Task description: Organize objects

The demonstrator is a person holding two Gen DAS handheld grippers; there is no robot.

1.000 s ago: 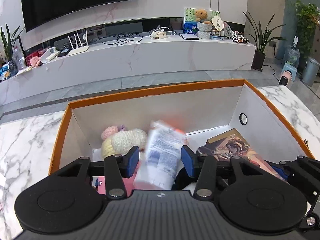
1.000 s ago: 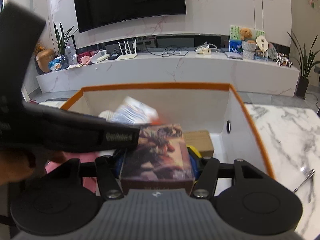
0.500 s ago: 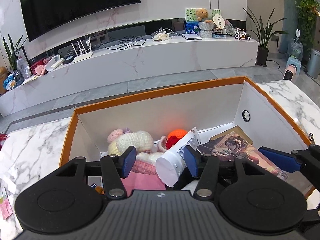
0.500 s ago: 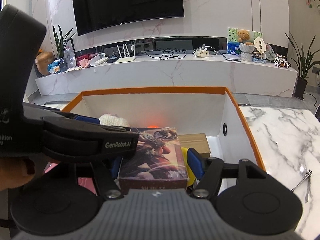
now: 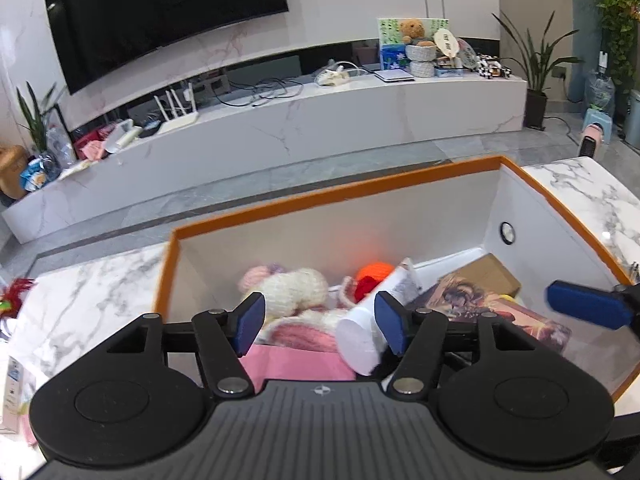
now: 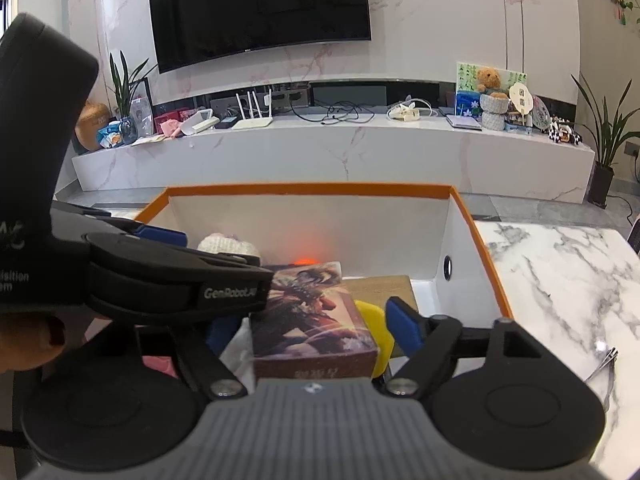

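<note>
**Both grippers spread over orange-rimmed box, contents lying loose**

Left gripper: jaws apart, just been opening. White tube between them, lying slanted in the box, cap end nearest; right pad looks just beside or brushing it, left pad clear, no pinch. Under and left of the tube: pink flat item, cream crocheted toy, orange-red yarn piece further back.

Right gripper: jaws apart, just been opening. Illustrated card box between the pads, resting in the storage box, gaps visible on both sides, not clamped. Yellow item squeezed between card box and right pad; contact with pad unclear. Brown cardboard box just behind, partly under the card box.

Everything inside the white storage box with orange rim, standing on marble tabletop. Left gripper body crossing the left of the right wrist view, a fingertip at its handle. Small metal tool on the marble right of the box. Behind: TV console, wall TV.
</note>
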